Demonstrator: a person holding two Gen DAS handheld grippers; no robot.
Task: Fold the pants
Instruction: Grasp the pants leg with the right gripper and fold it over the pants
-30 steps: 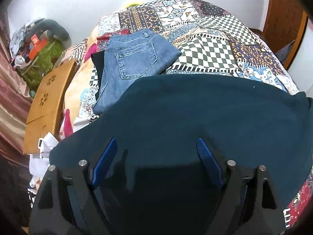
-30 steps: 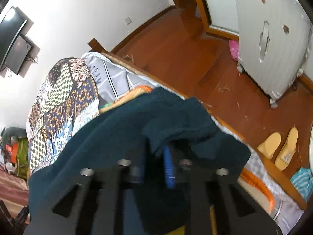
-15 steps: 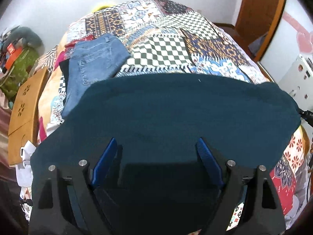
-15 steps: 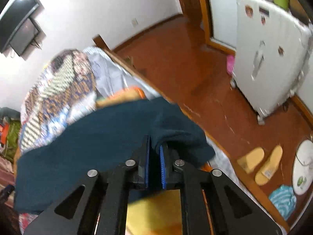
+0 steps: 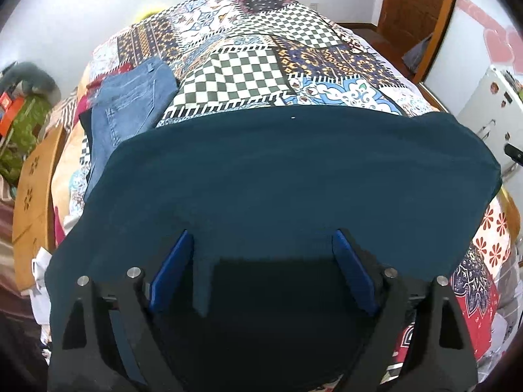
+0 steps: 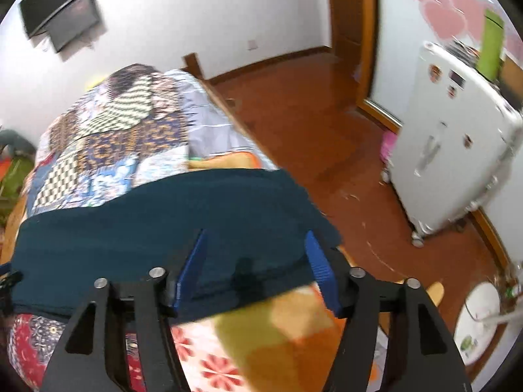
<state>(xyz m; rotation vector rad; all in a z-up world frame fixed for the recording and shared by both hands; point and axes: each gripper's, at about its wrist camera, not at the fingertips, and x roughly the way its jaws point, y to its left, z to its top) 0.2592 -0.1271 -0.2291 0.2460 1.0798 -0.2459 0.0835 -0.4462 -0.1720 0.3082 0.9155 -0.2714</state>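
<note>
Left wrist view: the left gripper (image 5: 261, 271) is pointing steeply down over the dark teal pants (image 5: 278, 176), with its blue pads (image 5: 170, 274) standing wide apart. The jaws have just been opening a little further. The cloth is lying beneath and between them, and neither pad is pressing on it. The pants are lying spread flat across the near part of the patchwork bedspread (image 5: 248, 65), reaching from the left edge of the bed almost to the right edge. A folded pair of blue jeans (image 5: 130, 101) is resting on the bedspread beyond the left end of the teal pants, its near end tucked under their edge. A wooden headboard panel (image 5: 32, 189) is showing at the left side of the bed.

Right wrist view: the right gripper (image 6: 255, 271) is hovering over the right end of the pants (image 6: 163, 215), near the bed's edge. Its jaws have just been opening and are now standing spread. The hem of the cloth is lying below the gap between the pads (image 6: 318, 271), released and draped flat on the bed. To the right, a white appliance (image 6: 451, 150) is standing on the red-brown wooden floor (image 6: 310, 124). The picture is blurred by motion.
</note>
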